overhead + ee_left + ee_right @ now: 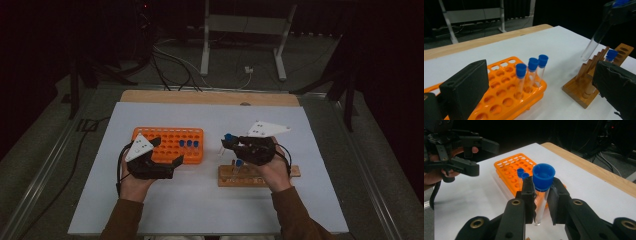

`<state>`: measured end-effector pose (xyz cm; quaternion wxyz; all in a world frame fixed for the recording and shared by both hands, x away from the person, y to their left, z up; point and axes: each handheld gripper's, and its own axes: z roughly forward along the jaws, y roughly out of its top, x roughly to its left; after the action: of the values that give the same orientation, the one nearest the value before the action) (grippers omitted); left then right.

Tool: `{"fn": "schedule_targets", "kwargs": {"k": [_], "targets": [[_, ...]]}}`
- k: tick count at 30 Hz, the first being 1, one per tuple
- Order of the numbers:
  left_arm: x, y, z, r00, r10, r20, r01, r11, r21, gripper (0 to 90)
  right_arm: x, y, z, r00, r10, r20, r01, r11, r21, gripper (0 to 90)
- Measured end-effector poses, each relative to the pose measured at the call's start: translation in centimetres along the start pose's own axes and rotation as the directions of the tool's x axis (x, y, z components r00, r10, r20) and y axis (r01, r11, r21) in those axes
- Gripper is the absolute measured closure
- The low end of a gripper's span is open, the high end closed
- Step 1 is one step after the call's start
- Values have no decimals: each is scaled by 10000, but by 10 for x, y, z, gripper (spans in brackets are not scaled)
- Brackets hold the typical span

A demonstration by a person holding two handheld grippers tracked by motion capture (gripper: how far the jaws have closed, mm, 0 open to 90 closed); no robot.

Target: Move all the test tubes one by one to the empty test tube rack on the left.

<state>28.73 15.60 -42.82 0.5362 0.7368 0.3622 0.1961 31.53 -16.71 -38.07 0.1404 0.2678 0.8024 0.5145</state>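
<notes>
I have the right tongs [541, 195] pinching a clear, blue-capped plastic test tube [541, 192] in the air between the orange plastic rack [170, 145] and the wooden stand [260, 176] (left tongs [167, 150] spread, idle), so next I judge it needs lowering upright into a stand hole.
</notes>
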Motion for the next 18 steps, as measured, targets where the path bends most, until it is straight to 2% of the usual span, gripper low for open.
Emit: {"fn": "schedule_targets", "kwargs": {"k": [9,12,14,18], "targets": [[-8,2,11,9984,74,568,-63,9998,-185,22,9,4,16,9997,46,-254,-42,9999,125,765],[-13,3,13,9989,79,458,-66,9996,-284,47,12,5,22,9994,43,-343,-37,9998,172,765],[-15,5,15,9982,72,589,-62,9998,-175,63,14,6,25,9993,34,-382,-26,9998,217,765],[-23,6,21,9964,397,751,-404,9991,89,94,18,8,31,9990,42,-449,-30,9996,273,765]]}}
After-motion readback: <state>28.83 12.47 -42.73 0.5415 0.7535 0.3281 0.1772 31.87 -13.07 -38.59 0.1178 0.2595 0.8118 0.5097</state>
